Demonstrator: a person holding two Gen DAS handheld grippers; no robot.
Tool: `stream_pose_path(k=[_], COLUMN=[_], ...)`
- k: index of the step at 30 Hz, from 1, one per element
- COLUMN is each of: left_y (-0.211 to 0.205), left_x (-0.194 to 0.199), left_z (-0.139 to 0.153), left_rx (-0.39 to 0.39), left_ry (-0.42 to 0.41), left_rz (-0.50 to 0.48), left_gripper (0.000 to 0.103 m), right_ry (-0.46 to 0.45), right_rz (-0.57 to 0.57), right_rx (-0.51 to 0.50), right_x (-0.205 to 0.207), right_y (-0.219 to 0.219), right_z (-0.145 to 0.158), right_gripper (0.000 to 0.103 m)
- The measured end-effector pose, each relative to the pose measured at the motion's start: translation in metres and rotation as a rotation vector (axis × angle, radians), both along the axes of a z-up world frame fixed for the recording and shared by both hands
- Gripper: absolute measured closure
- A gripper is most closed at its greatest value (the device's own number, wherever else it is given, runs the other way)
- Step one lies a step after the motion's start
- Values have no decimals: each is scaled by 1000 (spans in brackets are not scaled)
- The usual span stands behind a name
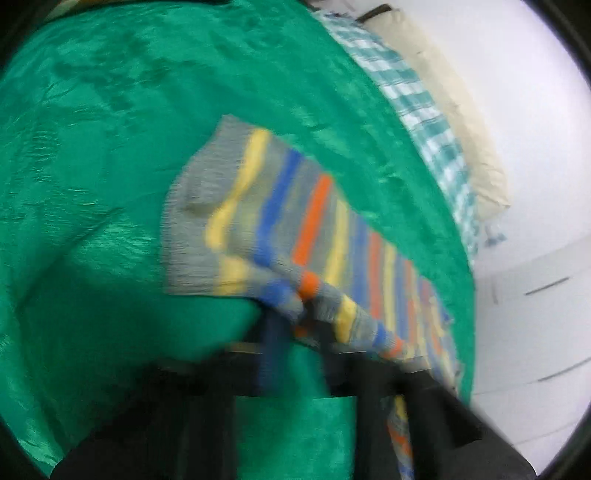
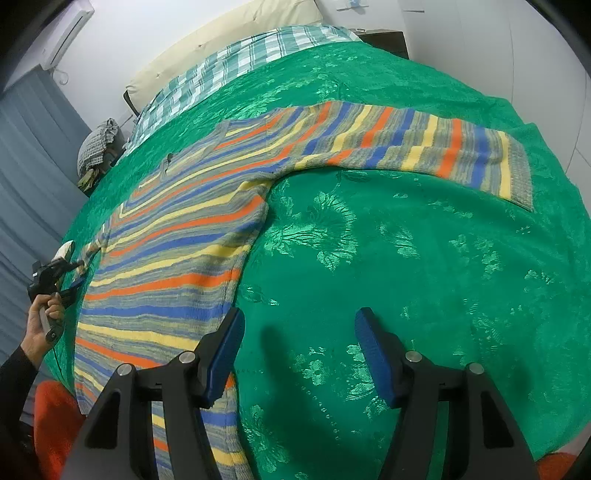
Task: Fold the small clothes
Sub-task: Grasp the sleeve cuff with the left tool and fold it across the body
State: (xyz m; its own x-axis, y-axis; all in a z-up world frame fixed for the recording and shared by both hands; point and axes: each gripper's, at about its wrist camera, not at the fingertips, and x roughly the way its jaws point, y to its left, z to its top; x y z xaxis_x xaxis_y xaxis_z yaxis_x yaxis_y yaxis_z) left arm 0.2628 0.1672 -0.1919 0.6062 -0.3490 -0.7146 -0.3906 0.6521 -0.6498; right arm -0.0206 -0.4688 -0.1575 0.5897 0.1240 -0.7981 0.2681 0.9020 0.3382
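A striped sweater point(image 2: 177, 236) in grey, yellow, blue and orange lies flat on the green bedspread point(image 2: 406, 258), with one sleeve point(image 2: 424, 147) stretched out to the right. In the blurred left wrist view the other sleeve point(image 1: 280, 206) bunches up at my left gripper point(image 1: 299, 321), which is shut on its edge. The right wrist view shows that left gripper point(image 2: 74, 275) at the far left, held by a hand point(image 2: 40, 325), with the sleeve end pulled towards it. My right gripper point(image 2: 299, 350) hovers open over the bedspread beside the sweater's hem, with nothing between its fingers.
A teal checked blanket point(image 2: 236, 62) and a cream pillow point(image 2: 221, 33) lie at the head of the bed. An orange cloth point(image 2: 55, 417) sits at the lower left edge. A blue curtain point(image 2: 26, 155) and a bundle of clothes point(image 2: 98, 144) stand beside the bed.
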Motion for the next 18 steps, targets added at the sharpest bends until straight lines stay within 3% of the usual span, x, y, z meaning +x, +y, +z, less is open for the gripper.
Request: stream_pose_path(k=[4, 6, 7, 9, 14, 16, 18], left_y=[22, 31, 34, 36, 34, 37, 45], left_x=[-8, -5, 1, 4, -10, -20, -33], left_z=[26, 36, 32, 16, 17, 25, 39], left_rx=[15, 75, 128, 159, 140, 133, 145], left_ry=[-29, -31, 19, 93, 86, 69, 15], left_rz=[8, -19, -49, -80, -53, -44, -21], left_gripper=[102, 102, 102, 101, 93, 78, 44], right_ry=[1, 1, 1, 2, 2, 0, -2], right_rz=[-10, -10, -9, -6, -9, -9, -14], right_rx=[16, 20, 18, 19, 15, 4, -1], right_x=[1, 1, 1, 3, 4, 4, 3], right_y=[-3, -4, -3, -4, -5, -5, -6], right_z=[-1, -1, -1, -2, -2, -1, 0], right_gripper=[41, 41, 41, 41, 41, 41, 41])
